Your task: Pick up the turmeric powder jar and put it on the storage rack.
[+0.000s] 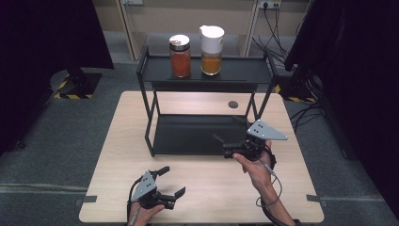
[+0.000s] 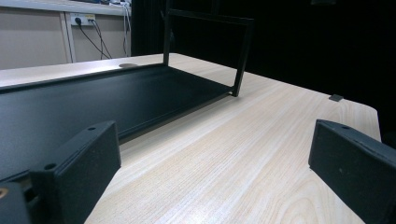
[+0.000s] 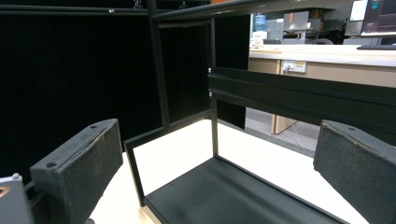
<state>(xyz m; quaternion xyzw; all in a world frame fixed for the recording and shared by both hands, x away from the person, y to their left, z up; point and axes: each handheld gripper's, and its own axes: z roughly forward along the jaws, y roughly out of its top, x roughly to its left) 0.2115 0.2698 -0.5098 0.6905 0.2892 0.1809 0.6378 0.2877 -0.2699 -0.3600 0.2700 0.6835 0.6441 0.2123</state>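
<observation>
Pale wooden table [image 1: 202, 188] carries a black rack [image 1: 202, 75] whose two spice jars [image 1: 180, 55] stand up and beyond the right gripper [image 1: 235, 139], nearer than the left gripper [image 1: 171, 181]; both jaws spread, empty

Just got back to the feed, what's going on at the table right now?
A person holds a claw in each hand at a light wooden table, both open and empty. The right claw is at the front right edge of the black two-tier metal rack's lower shelf. The left claw hovers over the table nearer the person. The glass jar of red spice and white-lidded jar of orange powder stand on the top shelf.
</observation>
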